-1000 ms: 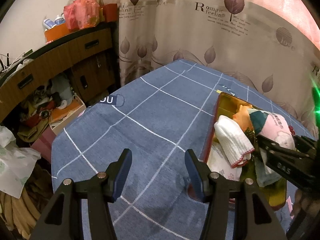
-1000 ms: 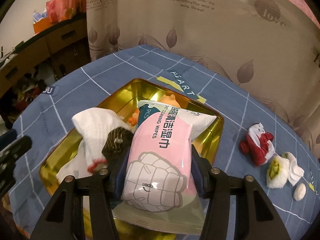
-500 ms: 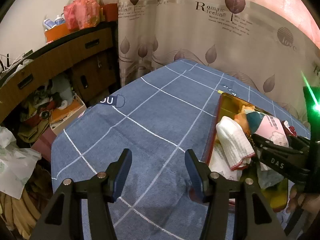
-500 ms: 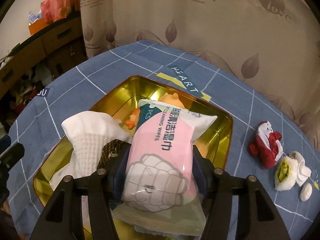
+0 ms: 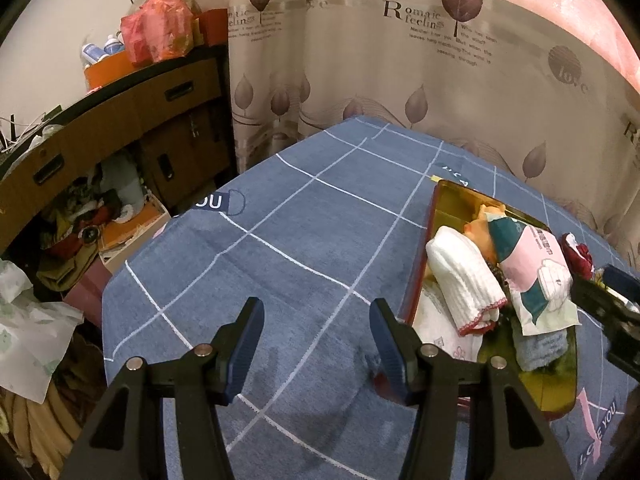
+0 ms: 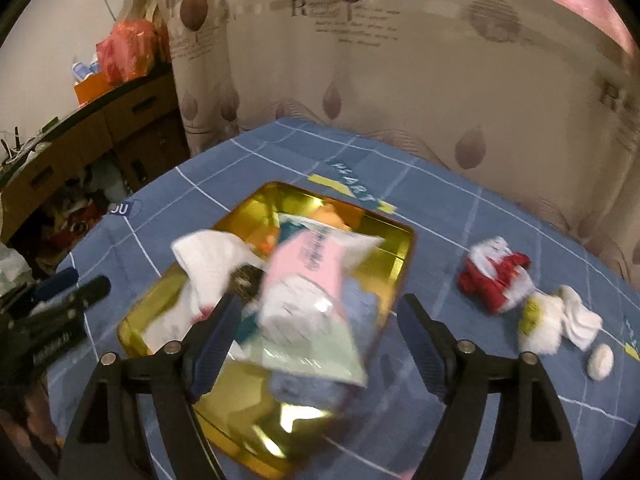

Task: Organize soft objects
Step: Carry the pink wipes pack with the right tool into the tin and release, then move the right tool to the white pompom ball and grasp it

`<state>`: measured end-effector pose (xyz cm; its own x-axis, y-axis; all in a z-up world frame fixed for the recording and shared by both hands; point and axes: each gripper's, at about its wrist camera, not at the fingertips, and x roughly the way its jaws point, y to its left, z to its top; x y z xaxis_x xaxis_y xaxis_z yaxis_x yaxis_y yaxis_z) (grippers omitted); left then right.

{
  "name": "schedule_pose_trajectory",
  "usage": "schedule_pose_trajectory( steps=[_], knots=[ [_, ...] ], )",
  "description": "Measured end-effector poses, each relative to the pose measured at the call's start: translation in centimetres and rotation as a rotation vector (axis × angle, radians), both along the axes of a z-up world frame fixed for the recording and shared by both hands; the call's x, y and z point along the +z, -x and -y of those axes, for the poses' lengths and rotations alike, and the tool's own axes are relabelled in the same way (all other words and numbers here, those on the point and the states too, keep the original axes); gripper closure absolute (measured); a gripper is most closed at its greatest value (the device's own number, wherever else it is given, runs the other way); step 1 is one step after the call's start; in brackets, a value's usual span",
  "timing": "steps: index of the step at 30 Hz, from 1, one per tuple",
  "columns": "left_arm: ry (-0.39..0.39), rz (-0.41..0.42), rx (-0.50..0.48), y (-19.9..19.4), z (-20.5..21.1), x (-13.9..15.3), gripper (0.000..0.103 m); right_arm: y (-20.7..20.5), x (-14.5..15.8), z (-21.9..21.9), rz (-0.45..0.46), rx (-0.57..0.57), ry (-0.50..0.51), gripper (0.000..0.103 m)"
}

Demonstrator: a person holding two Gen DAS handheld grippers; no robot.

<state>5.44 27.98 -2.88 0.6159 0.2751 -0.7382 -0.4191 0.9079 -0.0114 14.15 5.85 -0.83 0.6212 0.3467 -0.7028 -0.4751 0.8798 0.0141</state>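
Note:
A gold tray (image 6: 400,264) sits on the blue tablecloth and holds a pink wet-wipes pack (image 6: 304,284), a white knit cloth (image 6: 208,256), a blue cloth (image 6: 360,312) and an orange toy (image 6: 328,216). My right gripper (image 6: 316,340) is open above the tray's near end, its jaws wide apart, with the pack lying loose between and beyond them. My left gripper (image 5: 316,340) is open and empty over bare tablecloth, left of the tray (image 5: 424,256). The wipes pack (image 5: 532,264) and white cloth (image 5: 464,276) show there too.
A red-and-white soft toy (image 6: 492,276), a white-and-yellow soft toy (image 6: 552,320) and a small white oval (image 6: 600,360) lie on the cloth right of the tray. A leaf-print curtain (image 5: 400,60) hangs behind. A cluttered wooden cabinet (image 5: 100,140) stands at the left, off the table edge.
My right gripper has opened and let go of the wipes pack, which now rests in the tray. The right gripper pulled back and up. The left gripper has not moved.

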Motion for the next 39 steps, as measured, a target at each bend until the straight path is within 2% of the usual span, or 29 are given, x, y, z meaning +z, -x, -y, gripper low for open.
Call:
schedule_pose_trajectory(
  steps=[4,14,21,26,31,36,39],
  knots=[
    [-0.010,-0.001,-0.010,0.1,0.4,0.0,0.047,0.3,-1.2,4.2,-0.013,-0.069,0.024,0.025],
    [-0.043,-0.008,-0.011,0.1,0.9,0.0,0.047,-1.2,-4.5,18.7,-0.053,-0.367,0.079,0.029],
    [-0.064,-0.023,-0.014,-0.1,1.3,-0.3,0.047,-3.2,-6.6,26.2,-0.082,-0.496,0.045,0.036],
    [-0.081,-0.048,0.002,-0.6,1.1,-0.8,0.047,-5.4,-7.6,28.4,-0.091,-0.513,-0.001,0.038],
    [-0.095,-0.056,0.012,-0.8,1.1,-1.1,0.047,-7.3,-7.8,28.6,-0.079,-0.514,0.020,0.039],
    [-0.128,-0.064,0.002,-1.1,1.5,-1.4,0.047,-9.2,-8.3,29.1,-0.095,-0.533,0.015,0.050],
    [-0.142,-0.051,-0.006,-1.1,1.7,-1.2,0.047,-9.6,-8.9,29.6,-0.118,-0.552,-0.001,0.068]
  ],
)
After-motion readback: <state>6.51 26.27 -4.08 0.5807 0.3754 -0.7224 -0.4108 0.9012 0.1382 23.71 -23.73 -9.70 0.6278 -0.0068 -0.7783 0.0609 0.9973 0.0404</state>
